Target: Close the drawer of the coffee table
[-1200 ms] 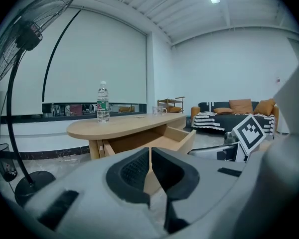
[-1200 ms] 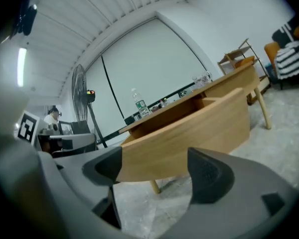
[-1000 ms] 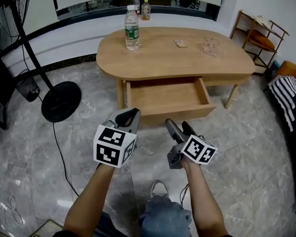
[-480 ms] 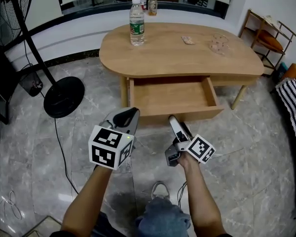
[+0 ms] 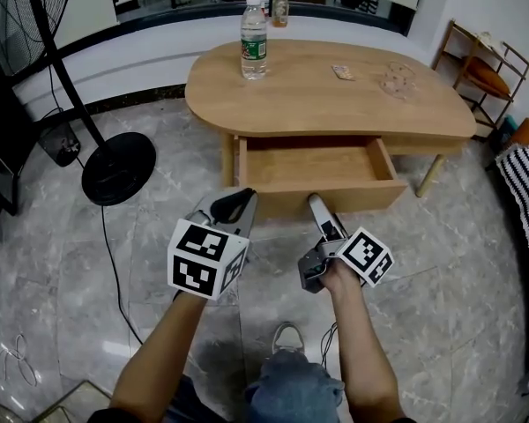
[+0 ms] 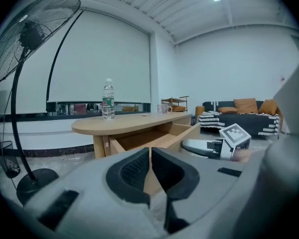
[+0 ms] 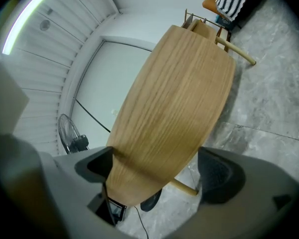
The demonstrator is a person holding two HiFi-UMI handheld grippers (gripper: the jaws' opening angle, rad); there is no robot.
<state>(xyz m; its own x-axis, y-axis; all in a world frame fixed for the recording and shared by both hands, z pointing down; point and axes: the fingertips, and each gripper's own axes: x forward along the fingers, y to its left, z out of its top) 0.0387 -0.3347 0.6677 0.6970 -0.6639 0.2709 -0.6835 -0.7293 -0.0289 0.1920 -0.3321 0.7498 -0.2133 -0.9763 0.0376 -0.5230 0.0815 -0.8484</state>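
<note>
- Grey marble floor [image 5: 441, 307] runs under the whole scene; well off to the left gripper's left a fan [image 5: 117, 167] stands on a round black base, its cord [image 5: 108, 263] trailing over the tiles
- left gripper [image 5: 233, 206] hovers low, just short of the left end of the drawer; its jaws are pressed together with nothing caught between them
- beyond that gripper and slightly to its right, a water bottle [image 5: 254, 39] stands upright on the coffee table [image 5: 335, 95], close to the table's far edge
- drawer [image 5: 317, 164] hangs pulled out from under the table top, straight ahead of both grippers; its wooden floor shows in full; it is still open
- right gripper [image 5: 318, 210] lies rolled onto its side, its tip just beside the drawer's front panel [image 5: 361, 199]; whether it touches the wood I cannot tell; its jaws have just been opening and now stand spread wide; the panel fills the right gripper view between them, yet neither pad presses on it
- well to the right gripper's right, a wooden rack [image 5: 480, 64] stands by the wall; nearer the person, a sofa [image 5: 522, 179] carries a striped throw
</note>
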